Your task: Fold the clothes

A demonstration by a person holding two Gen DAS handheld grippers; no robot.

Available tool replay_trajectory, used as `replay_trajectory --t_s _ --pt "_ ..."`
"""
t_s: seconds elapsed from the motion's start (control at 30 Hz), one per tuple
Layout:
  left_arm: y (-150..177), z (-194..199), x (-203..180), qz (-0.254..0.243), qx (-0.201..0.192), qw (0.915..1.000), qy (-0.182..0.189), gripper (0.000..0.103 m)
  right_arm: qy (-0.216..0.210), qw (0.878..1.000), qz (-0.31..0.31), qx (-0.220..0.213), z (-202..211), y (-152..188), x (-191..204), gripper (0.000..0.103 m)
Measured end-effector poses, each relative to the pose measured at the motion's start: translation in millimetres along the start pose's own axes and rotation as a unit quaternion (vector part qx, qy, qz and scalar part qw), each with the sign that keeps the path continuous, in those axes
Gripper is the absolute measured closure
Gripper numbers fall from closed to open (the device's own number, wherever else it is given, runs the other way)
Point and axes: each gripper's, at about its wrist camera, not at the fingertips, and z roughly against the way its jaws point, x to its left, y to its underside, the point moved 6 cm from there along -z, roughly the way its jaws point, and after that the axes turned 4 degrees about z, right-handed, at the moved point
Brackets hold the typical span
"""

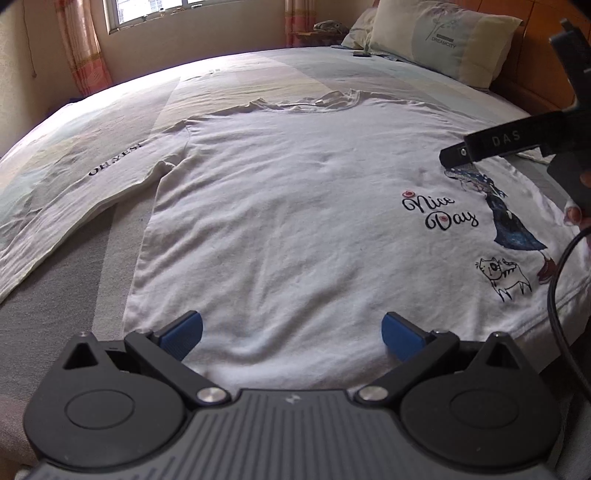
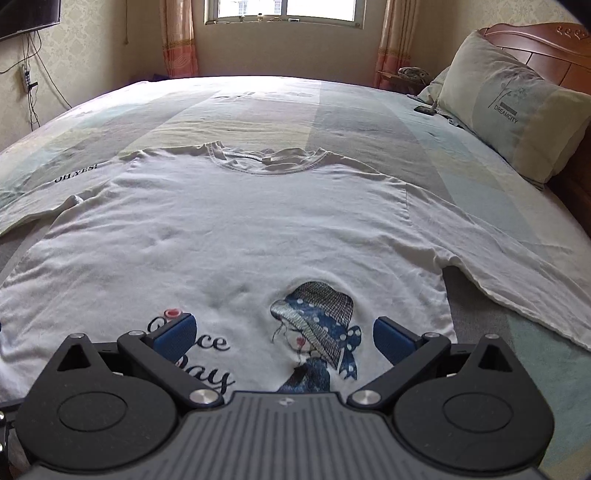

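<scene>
Both the left claw (image 1: 291,332) and right claw (image 2: 282,338) are held released above the flat white T-shirt (image 1: 277,221); if only one layer is pinched, the fold could be skewed

At two o'clock I see a pale printed fabric pillow (image 2: 513,107) against the carved wooden headboard (image 2: 546,44); at twelve, a bright window (image 2: 284,9).

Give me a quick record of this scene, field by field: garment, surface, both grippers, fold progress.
garment: white shirt, spread flat, print side up
surface: bed
left gripper: open, over the shirt's plain side
right gripper: open, over the print
sleeves: both spread out
fold progress: not yet begun
extras: pillow by the headboard
</scene>
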Motion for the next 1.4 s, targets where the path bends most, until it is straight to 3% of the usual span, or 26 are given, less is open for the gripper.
replay_trajectory --t_s 0.1,0.23,0.43,0.63,0.8,0.97,1.03,1.23,1.4 --pt "-1.1 5.5 10.3 0.006 0.000 1.0000 -0.007 0.001 0.000 1.000 -0.014 0.021 -32.5 -16.3 -4.0 0.000" --pt "-2.2 7.6 20.2 0.011 0.005 0.9998 -0.018 0.001 -0.001 0.998 -0.023 0.053 -55.0 -7.1 -1.5 0.000" --pt "-11.6 6.3 22.7 0.012 0.002 0.9997 -0.019 0.001 -0.021 0.998 -0.013 0.063 -20.5 25.8 7.7 0.000" --pt "-22.4 -7.3 1.1 -0.012 0.004 0.9999 -0.004 0.001 -0.023 0.996 -0.009 0.082 14.6 63.4 9.1 0.000" --pt "-16.0 -22.8 -19.7 -0.036 0.022 0.9991 -0.001 0.001 -0.020 0.997 -0.015 0.074 18.9 69.8 7.5 0.000" --pt "-2.9 -17.7 -12.4 0.010 0.026 0.9994 0.019 0.001 -0.017 0.998 -0.017 0.056 19.7 72.1 5.8 0.000" --pt "-3.4 -15.5 -12.8 -0.002 0.033 0.9993 0.019 0.001 -0.016 0.999 -0.019 0.045 20.1 73.2 5.0 0.000" --pt "-52.9 -20.5 0.5 0.002 0.013 0.9998 0.017 0.001 -0.016 1.000 -0.010 0.024 22.4 77.0 5.7 0.000" --pt "-97.8 -61.5 17.0 0.054 0.015 0.9966 0.060 0.001 -0.012 1.000 -0.007 0.003 24.0 80.0 6.8 0.000"
